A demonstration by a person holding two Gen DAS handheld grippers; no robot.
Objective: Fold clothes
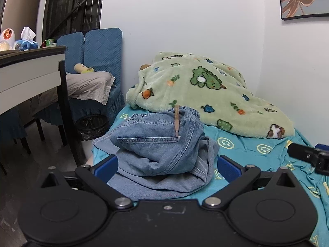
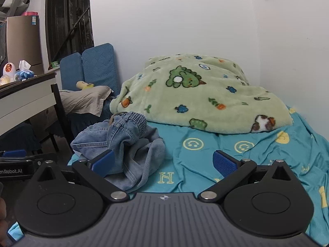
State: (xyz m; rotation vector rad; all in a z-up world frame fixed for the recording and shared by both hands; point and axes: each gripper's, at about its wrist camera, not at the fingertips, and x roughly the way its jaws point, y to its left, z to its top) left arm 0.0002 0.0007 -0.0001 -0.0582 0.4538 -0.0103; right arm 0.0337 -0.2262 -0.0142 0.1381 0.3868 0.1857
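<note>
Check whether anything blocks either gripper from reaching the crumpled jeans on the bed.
Nothing visible does. The jeans lie heaped directly ahead of the open left gripper; the open right gripper has them at its left finger, over bare teal sheet.

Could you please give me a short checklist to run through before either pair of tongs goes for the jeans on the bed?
1. Left tongs open: ok, the pads stand wide apart either side of the jeans.
2. Right tongs open: ok, nothing between the pads.
3. Jeans free of any grip: ok, both pairs are off the cloth.
4. Jeans laid flat for folding: not ok, they sit in a crumpled heap.
5. Room to spread them: ok, bare teal sheet lies beside the heap, with the green blanket further back.
6. Waistband and legs located: cannot tell, folds hide the legs.
</note>
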